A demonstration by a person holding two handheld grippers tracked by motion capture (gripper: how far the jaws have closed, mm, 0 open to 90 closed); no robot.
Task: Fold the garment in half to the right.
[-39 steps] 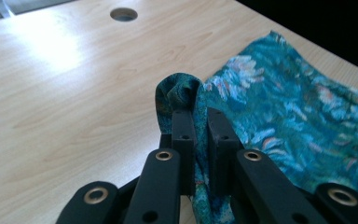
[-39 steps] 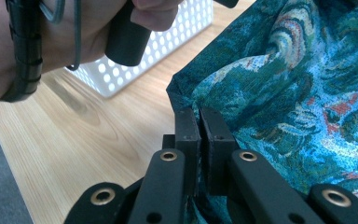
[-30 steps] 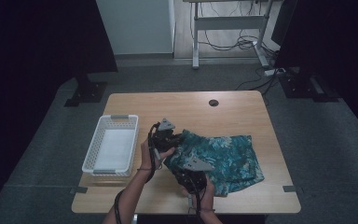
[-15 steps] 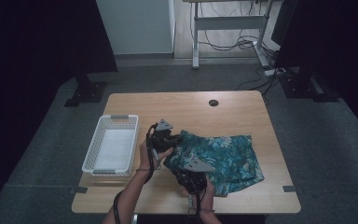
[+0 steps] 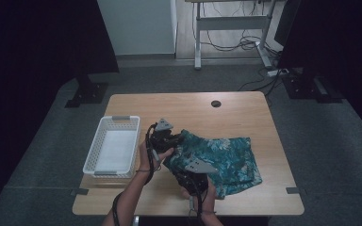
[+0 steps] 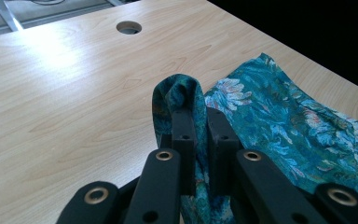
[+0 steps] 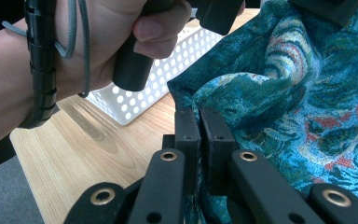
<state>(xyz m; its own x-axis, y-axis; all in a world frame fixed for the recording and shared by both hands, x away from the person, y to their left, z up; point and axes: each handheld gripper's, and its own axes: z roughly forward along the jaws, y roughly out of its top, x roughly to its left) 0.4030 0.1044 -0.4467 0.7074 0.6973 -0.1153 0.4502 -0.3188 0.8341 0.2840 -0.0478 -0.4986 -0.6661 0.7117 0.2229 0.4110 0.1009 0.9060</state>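
You had the teal, flower-patterned cloth lying on the light wooden table, spread towards the right half, with its left edge lifted off the surface. Your left gripper had its two black jaws closed on a fold of that edge, and in the left gripper view a loop of the fabric stood up just above the jaw tips. Your right gripper was clamped shut on the cloth as well, with a thin edge of fabric pinched between its pads, nearer to you than the left one. In the high view the two grippers sat close together at the cloth's left side, the left gripper farther from you and the right gripper nearer. The white perforated plastic basket stood on the table's left side, just beyond your left hand.
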